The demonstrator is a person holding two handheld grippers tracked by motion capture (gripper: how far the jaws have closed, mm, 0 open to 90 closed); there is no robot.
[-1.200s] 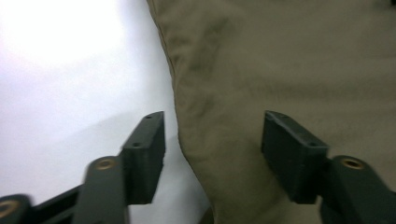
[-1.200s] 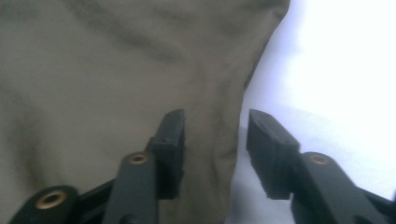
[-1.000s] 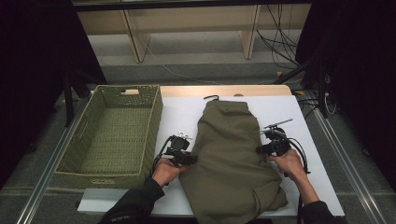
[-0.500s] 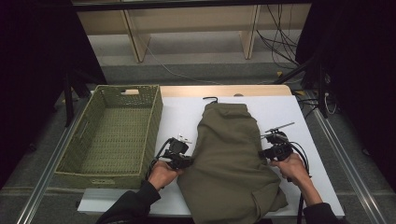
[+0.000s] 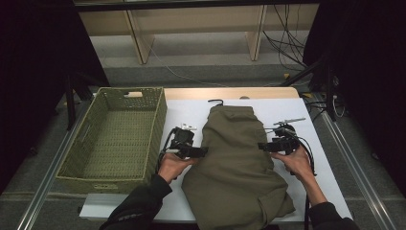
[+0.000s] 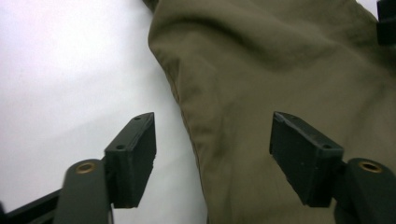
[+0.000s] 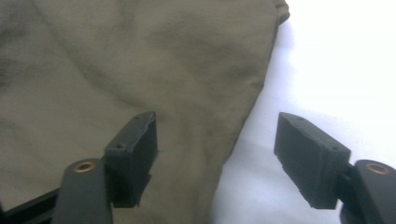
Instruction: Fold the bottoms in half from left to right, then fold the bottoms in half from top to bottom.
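An olive-green garment [image 5: 234, 158] lies flat on the white table [image 5: 186, 112], its narrow end toward the far side. My left gripper [image 5: 203, 152] hovers at the garment's left edge [image 6: 280, 70]. In the left gripper view it [image 6: 212, 140] is open, its jaws have just been opening, and the cloth edge runs below the gap, untouched by the pads. My right gripper [image 5: 262, 146] sits at the garment's right edge [image 7: 116, 60]. Its [image 7: 217, 140] jaws have also just been opening; they stand open astride the edge with nothing pinched.
A green woven basket [image 5: 158, 120] with nothing in it stands on the left part of the table, close to my left hand. A thin black loop [image 5: 216, 101] lies at the garment's far end. Cables [image 5: 287, 43] trail on the floor behind the table.
Both grippers were shut on the garment's side edges and have opened, letting the cloth go. The left hand has lifted slightly; the right has stayed in place.
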